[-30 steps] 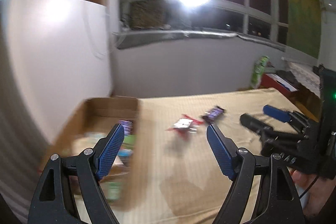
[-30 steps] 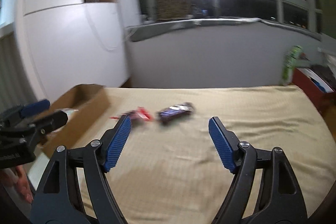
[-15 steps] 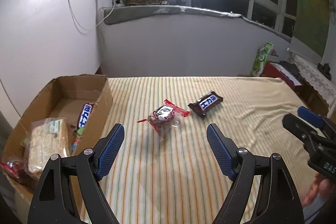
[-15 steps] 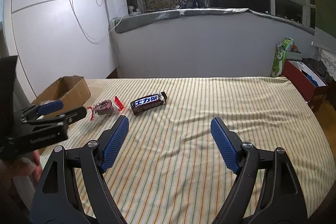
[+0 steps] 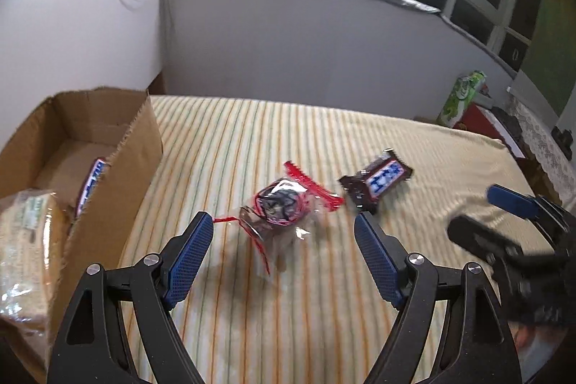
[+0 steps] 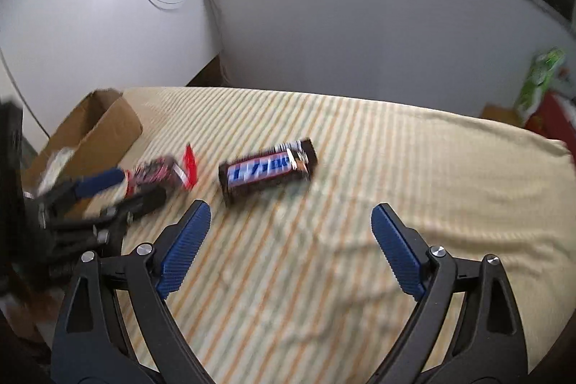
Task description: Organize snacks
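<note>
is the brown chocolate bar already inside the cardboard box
No, the brown chocolate bar lies on the striped cloth, well apart from the cardboard box at the left.

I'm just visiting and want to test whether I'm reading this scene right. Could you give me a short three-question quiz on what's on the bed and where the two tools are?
1. True or false: both loose snacks lie on the striped bedcover, outside the cardboard box.
2. Which snack lies ahead of the left tool? A) the clear red-trimmed packet B) the dark chocolate bar C) the wrapped bread in the box
3. Fill in: the right tool has just been opening wider and holds ____.

Key: 1 true; 2 A; 3 nothing.
</note>
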A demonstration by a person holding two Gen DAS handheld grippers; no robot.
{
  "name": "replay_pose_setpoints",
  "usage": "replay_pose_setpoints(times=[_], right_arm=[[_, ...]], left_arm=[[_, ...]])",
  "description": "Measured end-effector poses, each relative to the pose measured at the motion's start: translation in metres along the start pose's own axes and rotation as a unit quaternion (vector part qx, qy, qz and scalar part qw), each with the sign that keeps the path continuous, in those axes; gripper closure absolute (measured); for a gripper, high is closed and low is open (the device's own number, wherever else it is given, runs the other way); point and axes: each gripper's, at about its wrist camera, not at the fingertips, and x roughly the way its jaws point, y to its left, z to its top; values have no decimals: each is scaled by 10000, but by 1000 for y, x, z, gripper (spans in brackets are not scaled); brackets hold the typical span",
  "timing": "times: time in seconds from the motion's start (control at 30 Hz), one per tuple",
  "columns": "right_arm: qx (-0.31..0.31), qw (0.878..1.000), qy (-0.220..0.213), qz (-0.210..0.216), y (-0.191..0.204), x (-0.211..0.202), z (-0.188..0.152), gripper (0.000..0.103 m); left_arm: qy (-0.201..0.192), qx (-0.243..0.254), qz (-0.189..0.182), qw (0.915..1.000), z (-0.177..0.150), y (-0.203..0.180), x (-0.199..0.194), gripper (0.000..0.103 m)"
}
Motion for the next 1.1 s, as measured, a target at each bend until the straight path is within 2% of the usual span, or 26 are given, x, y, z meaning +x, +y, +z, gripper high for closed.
replay_pose_setpoints(times=[0.23,0.47,0.53,0.63,0.67,0.73,0.77,0.83,0.9,1.1], right_arm=[[67,9993,229,275,3,32,24,10],[-89,9975,679,171,15,64,32,10],[-167,9965,818,84,19,74,30,10],[-254,9969,741,40,22,76,28,11],[-255,9972,701,41,22,75,27,19],[-303,9977,604,1,25,73,25,28],[-313,9978,578,-16,24,70,24,35],[-328,9981,522,43,25,65,21,43],[-284,9983,490,96,20,60,20,46],[-336,9987,377,42,17,46,9,52]], left_arm=[[158,-158,-103,9997,4,8,13,22],[155,-57,-88,9998,7,6,15,22],[287,21,-69,9996,7,4,23,22],[442,88,-52,9990,5,0,31,22],[460,102,-33,9989,5,0,32,22],[438,118,-68,9989,5,0,33,23],[437,128,-83,9989,5,-1,34,24],[405,188,-111,9989,3,-3,33,30],[359,157,-146,9991,2,0,30,48],[300,-23,-301,9991,4,7,28,54]])
